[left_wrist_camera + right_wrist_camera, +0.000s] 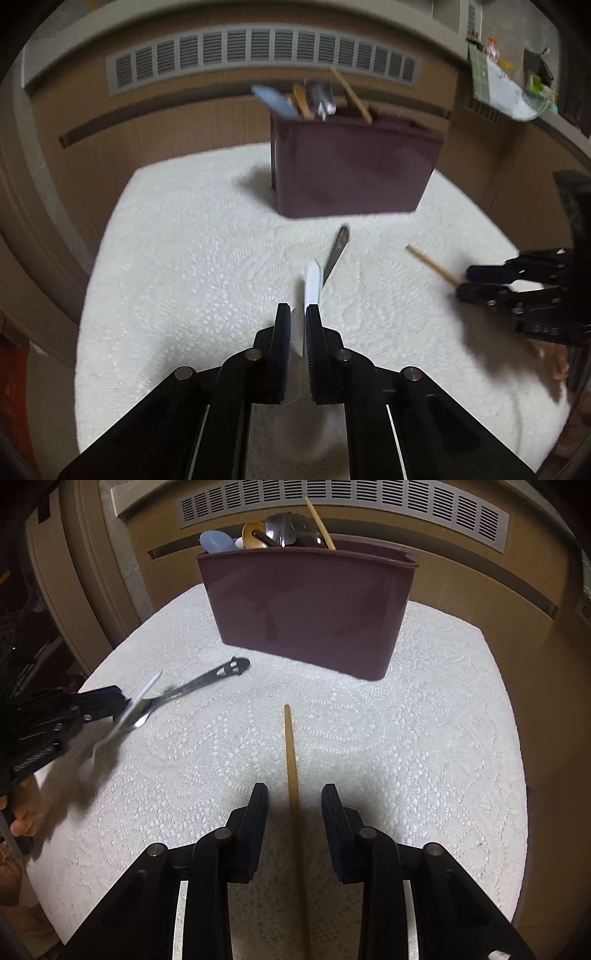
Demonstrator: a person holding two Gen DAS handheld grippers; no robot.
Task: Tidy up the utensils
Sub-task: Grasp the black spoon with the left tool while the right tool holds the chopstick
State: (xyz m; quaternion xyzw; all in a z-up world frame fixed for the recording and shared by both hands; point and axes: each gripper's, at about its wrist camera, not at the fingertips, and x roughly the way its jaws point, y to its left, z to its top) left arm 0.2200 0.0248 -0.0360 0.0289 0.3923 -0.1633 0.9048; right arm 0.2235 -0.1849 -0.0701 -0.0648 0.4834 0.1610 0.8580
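The left gripper (297, 314) is clamping a white plastic utensil (312, 282), lifted above the white lace tablecloth (406, 738). The right gripper (294, 794) is hanging with fingers apart — a wooden chopstick (291, 760) lying between them, short of the maroon plastic utensil bin (306, 605).

A table covered by a white lace tablecloth (424, 738) carries everything. On the cloth stands a maroon utensil bin (306, 605) toward the far edge. Before it lie a dark metal utensil (218, 674), flat, and a single wooden chopstick (291, 760), well apart.
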